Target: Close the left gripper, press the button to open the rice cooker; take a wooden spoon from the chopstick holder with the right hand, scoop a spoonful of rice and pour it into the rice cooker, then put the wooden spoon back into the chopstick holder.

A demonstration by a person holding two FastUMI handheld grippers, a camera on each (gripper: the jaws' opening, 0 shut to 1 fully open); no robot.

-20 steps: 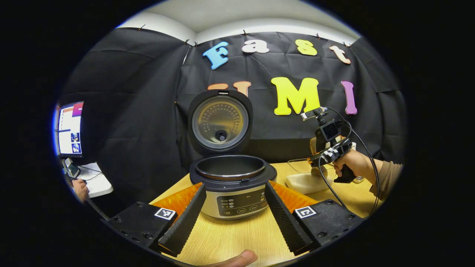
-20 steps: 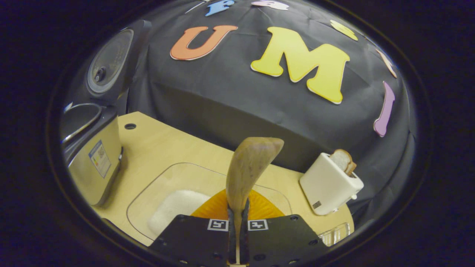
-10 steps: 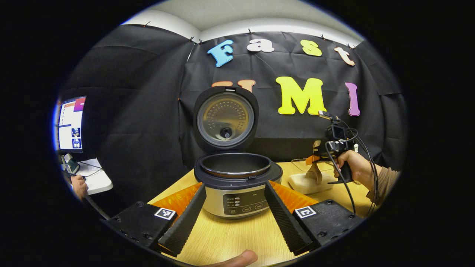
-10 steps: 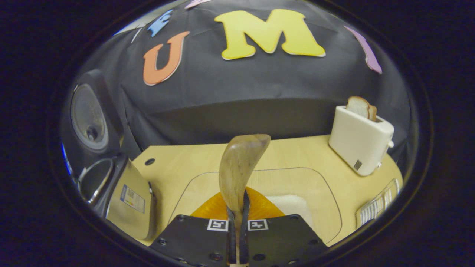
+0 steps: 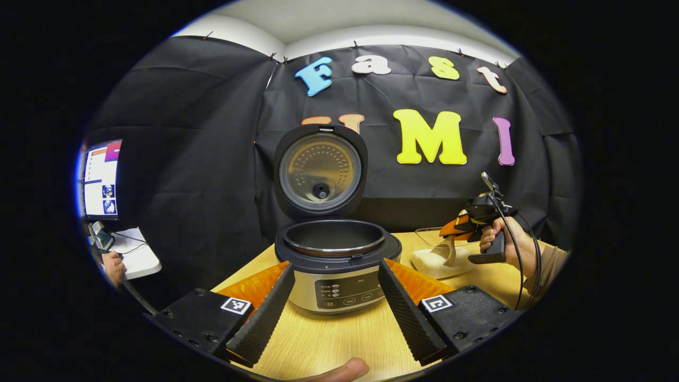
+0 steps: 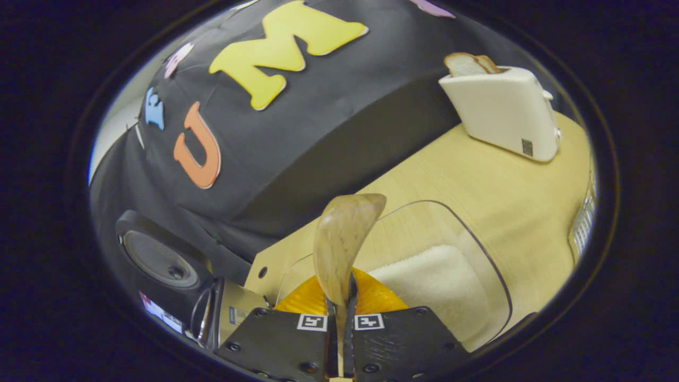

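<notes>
Two fingers of right gripper [image 6: 339, 339] pinch wooden spoon [image 6: 342, 244], bowl straight ahead; rice [image 6: 435, 281] just right of jaws; left gripper [image 5: 334, 307] spread

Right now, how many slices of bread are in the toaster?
1 that can be seen: the bread sticks up from the top of the white toaster at the far table edge. Another could sit hidden lower inside.

Staged recording booth, black cloth wall [image 5: 201, 159], monitor [image 5: 101, 178], tabletop [image 6: 493, 185] with toaster [image 6: 504, 111]
</notes>
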